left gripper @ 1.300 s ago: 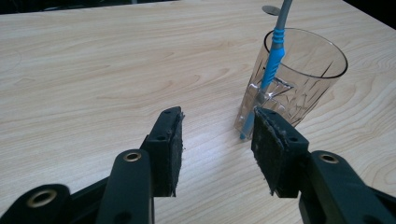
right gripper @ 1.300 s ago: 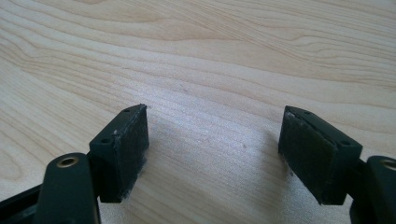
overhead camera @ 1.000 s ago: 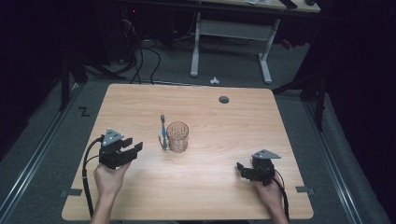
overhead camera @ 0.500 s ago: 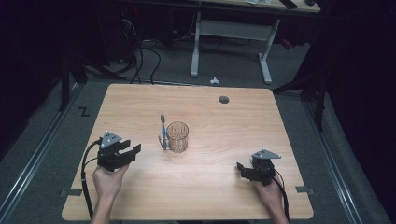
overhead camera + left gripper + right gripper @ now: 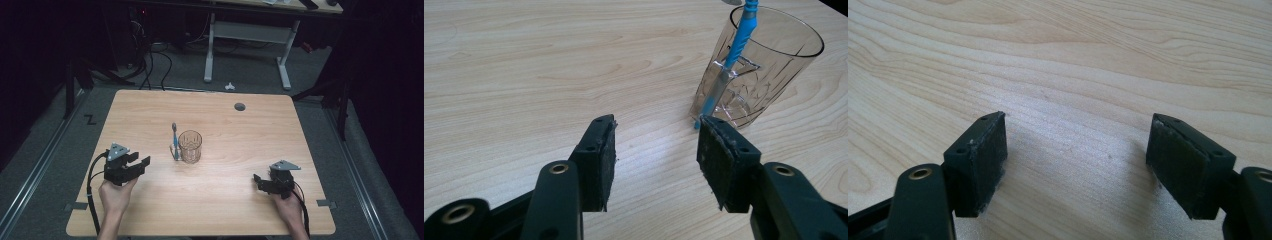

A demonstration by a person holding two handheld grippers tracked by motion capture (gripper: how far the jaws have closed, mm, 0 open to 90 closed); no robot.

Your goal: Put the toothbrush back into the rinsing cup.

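A clear ribbed glass (image 5: pixel 190 146) stands upright near the middle of the wooden table (image 5: pixel 225 125). A blue toothbrush (image 5: pixel 174 141) stands upright against its left outer side, head up. In the left gripper view the toothbrush (image 5: pixel 734 55) leans on the outside of the glass (image 5: pixel 774 65), just beyond the right jaw. My left gripper (image 5: pixel 138 161) is open, a short way left of the glass and pointing at it, with nothing between its pads (image 5: pixel 656 145). My right gripper (image 5: pixel 258 182) rests low at the near right, open over bare wood (image 5: pixel 1075 150).
A dark round grommet hole (image 5: pixel 240 106) sits near the table's far edge. The left gripper's black cable (image 5: pixel 90 192) loops off the near left edge. Beyond the table are a white desk frame (image 5: pixel 247 35) and floor cables (image 5: pixel 155 60).
The left gripper has drifted slightly back toward the near edge. The right gripper, glass and toothbrush have not moved.
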